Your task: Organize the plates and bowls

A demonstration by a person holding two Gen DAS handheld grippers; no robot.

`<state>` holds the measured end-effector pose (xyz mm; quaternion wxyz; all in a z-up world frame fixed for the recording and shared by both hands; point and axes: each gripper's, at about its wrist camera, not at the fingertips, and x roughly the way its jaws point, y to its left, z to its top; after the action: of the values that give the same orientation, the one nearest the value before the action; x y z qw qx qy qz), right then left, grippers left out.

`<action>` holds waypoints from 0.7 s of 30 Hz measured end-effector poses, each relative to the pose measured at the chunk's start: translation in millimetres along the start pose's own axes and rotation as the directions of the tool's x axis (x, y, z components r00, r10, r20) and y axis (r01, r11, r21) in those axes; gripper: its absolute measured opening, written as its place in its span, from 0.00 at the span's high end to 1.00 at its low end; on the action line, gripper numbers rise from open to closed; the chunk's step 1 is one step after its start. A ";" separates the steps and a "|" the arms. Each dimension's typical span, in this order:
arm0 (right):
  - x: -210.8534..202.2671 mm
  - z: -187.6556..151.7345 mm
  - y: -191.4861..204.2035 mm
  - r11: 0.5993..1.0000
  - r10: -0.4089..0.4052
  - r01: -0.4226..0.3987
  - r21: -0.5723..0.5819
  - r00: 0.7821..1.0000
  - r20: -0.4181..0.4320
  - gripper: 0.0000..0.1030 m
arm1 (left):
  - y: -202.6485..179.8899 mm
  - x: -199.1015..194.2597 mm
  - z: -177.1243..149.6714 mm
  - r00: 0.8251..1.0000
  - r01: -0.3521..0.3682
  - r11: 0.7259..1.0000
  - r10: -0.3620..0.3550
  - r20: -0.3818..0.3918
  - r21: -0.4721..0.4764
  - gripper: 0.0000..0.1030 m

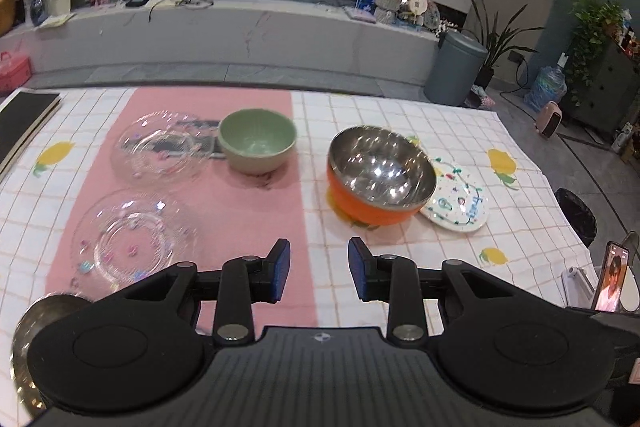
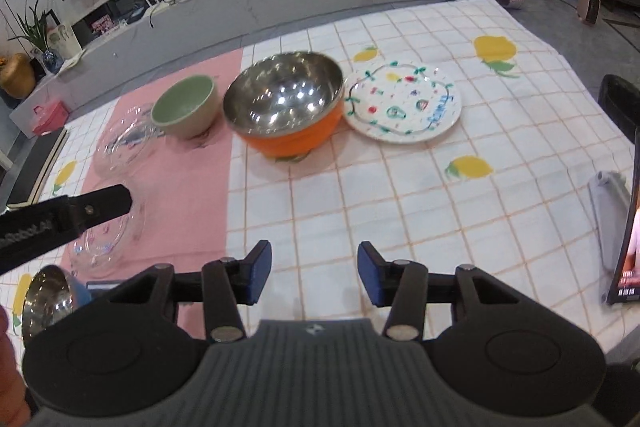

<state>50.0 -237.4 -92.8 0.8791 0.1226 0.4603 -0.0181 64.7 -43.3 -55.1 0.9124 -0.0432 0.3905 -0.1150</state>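
Note:
An orange bowl with a steel inside (image 1: pixel 380 179) (image 2: pixel 286 107) stands mid-table, beside a white painted plate (image 1: pixel 460 201) (image 2: pixel 404 103) on its right. A green bowl (image 1: pixel 258 141) (image 2: pixel 186 107) stands to its left. Two clear glass plates lie on the pink mat, one far (image 1: pixel 162 145) (image 2: pixel 126 143) and one near (image 1: pixel 128 239) (image 2: pixel 108 239). A small steel bowl (image 1: pixel 28 351) (image 2: pixel 46 297) sits at the near left. My left gripper (image 1: pixel 319 269) is open and empty above the mat's edge. My right gripper (image 2: pixel 314 277) is open and empty above the checked cloth.
A phone on a stand (image 1: pixel 612 277) (image 2: pixel 628 223) is at the table's right edge. A dark book (image 1: pixel 24 121) lies at the far left. The left gripper's finger (image 2: pixel 100 205) shows at the left of the right wrist view. A grey bin (image 1: pixel 456 67) stands beyond the table.

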 end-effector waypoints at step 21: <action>60.6 69.9 -19.7 0.995 -0.019 0.007 0.099 0.991 0.130 0.48 | -16.1 77.9 36.5 1.000 0.014 1.000 -0.014 0.005 -0.001 0.70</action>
<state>138.2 -267.8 -107.9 0.9002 0.1611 0.4010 -0.0544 140.3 -78.3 -81.9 0.9125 -0.0464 0.3881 -0.1210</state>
